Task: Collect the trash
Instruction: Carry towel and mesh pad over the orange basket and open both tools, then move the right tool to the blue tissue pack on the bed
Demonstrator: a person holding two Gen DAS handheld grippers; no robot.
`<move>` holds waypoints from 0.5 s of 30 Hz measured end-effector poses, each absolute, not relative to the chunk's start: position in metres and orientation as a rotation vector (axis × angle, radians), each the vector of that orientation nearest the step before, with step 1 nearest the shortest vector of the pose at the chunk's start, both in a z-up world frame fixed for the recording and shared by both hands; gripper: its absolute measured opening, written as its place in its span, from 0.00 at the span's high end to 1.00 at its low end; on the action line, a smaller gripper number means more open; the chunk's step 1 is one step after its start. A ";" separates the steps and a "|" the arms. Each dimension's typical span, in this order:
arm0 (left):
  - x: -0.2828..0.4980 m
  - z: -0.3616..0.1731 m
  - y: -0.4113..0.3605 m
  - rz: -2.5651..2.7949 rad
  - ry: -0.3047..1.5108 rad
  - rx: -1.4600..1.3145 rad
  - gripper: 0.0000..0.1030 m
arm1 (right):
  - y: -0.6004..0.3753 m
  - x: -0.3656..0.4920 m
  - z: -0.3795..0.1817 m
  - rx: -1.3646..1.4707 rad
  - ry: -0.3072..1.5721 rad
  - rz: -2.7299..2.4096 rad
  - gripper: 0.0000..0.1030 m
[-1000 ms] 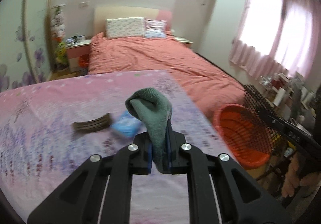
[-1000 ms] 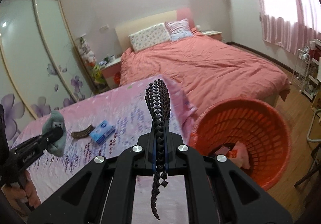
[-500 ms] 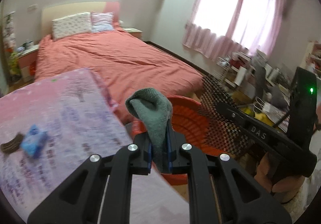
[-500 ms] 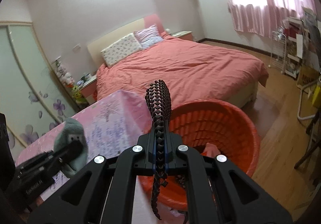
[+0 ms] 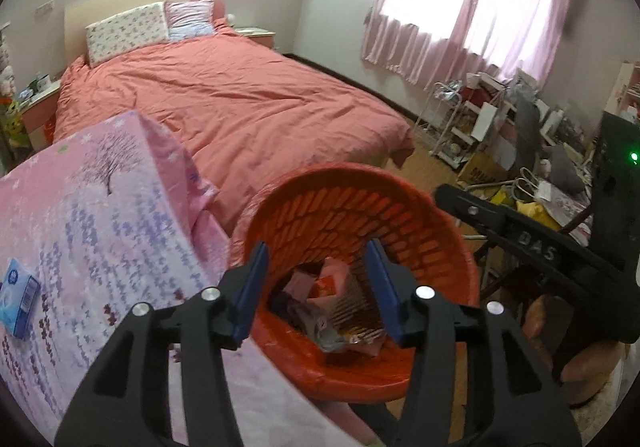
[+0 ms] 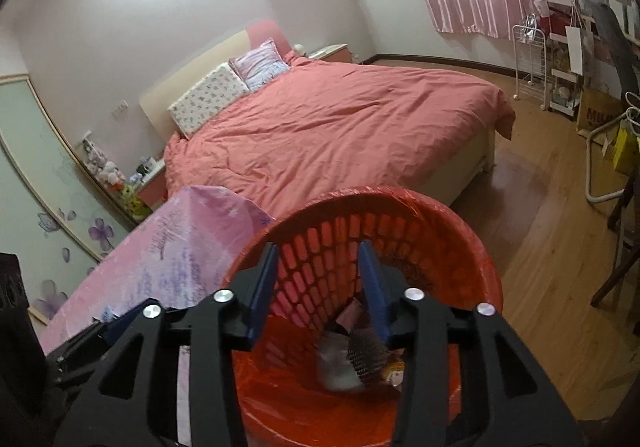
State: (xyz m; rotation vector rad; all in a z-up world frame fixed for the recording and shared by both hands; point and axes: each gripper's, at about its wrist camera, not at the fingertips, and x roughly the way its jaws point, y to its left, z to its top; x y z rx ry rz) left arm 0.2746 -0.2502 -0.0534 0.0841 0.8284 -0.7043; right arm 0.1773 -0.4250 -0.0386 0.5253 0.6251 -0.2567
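Both tongs, left (image 5: 318,289) and right (image 6: 318,287), have just been opening over the orange basket (image 6: 452,219) beside the tabletop (image 5: 100,215); nothing between them. Black mesh piece (image 6: 366,357) lies inside among wrappers.

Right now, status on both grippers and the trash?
Left gripper and right gripper open, empty, jaws just opened. Black mesh piece in orange basket. Nothing in the way.

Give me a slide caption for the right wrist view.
Right gripper open and empty above the red basket, black spiky item among trash inside.
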 end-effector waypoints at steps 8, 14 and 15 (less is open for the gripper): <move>0.283 -0.057 -0.177 -0.536 0.802 0.103 0.33 | -0.395 0.173 -0.044 0.422 0.666 -0.269 0.54; 0.300 -0.061 -0.068 -0.298 0.802 0.083 0.32 | -0.361 0.175 -0.049 0.363 0.706 -0.209 0.54; 0.302 -0.062 -0.051 -0.259 0.806 0.078 0.32 | -0.353 0.177 -0.051 0.359 0.716 -0.195 0.54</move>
